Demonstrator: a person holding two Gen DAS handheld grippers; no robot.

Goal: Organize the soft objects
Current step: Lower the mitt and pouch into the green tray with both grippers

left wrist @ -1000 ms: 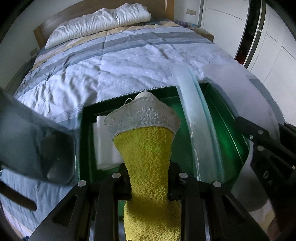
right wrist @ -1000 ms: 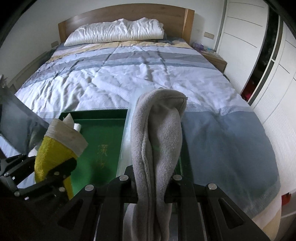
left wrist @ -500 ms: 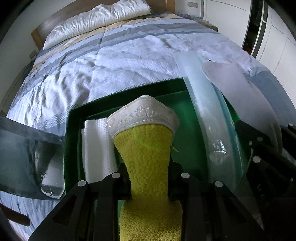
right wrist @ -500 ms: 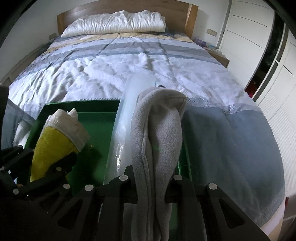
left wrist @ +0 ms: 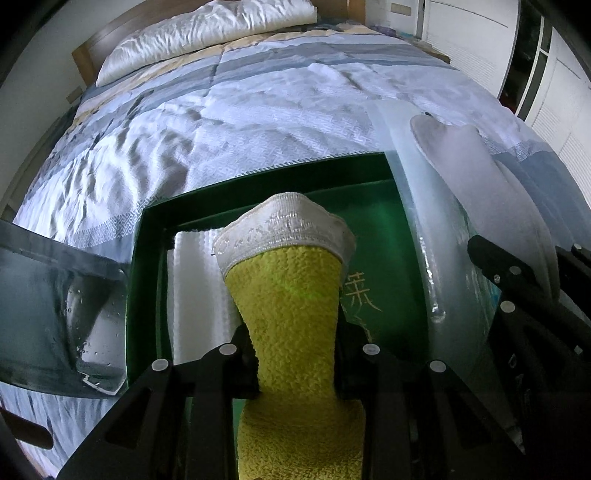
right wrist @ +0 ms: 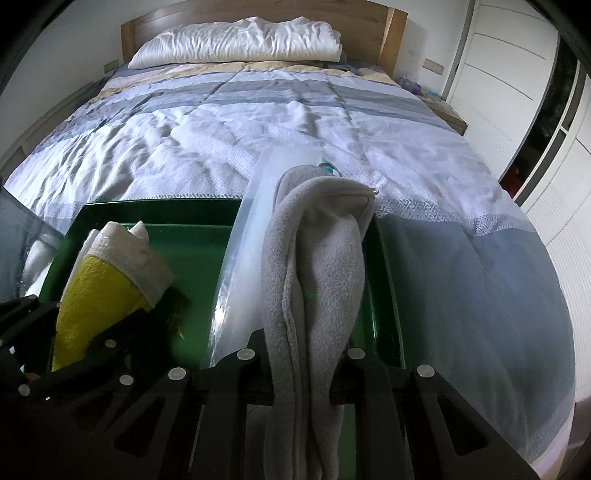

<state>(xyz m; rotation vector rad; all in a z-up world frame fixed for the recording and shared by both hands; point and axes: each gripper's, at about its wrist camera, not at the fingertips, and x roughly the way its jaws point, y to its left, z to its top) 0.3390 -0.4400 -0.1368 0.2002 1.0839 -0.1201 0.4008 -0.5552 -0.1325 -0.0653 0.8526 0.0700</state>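
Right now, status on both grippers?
Left gripper shut on yellow towel. Right gripper shut on grey towel. Both over green box. Clear divider between.

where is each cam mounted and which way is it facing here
Left wrist: on the left gripper, aimed down into the green box; its fingers pinch a yellow towel.
Right wrist: on the right gripper, facing the headboard; it pinches a grey towel.
Shared: box, both towels, bed.

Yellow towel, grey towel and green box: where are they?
yellow towel [left wrist: 291, 295], left wrist view, its terry body.
grey towel [right wrist: 314, 266], right wrist view, its folded middle.
green box [right wrist: 192, 251], right wrist view, its bare floor.
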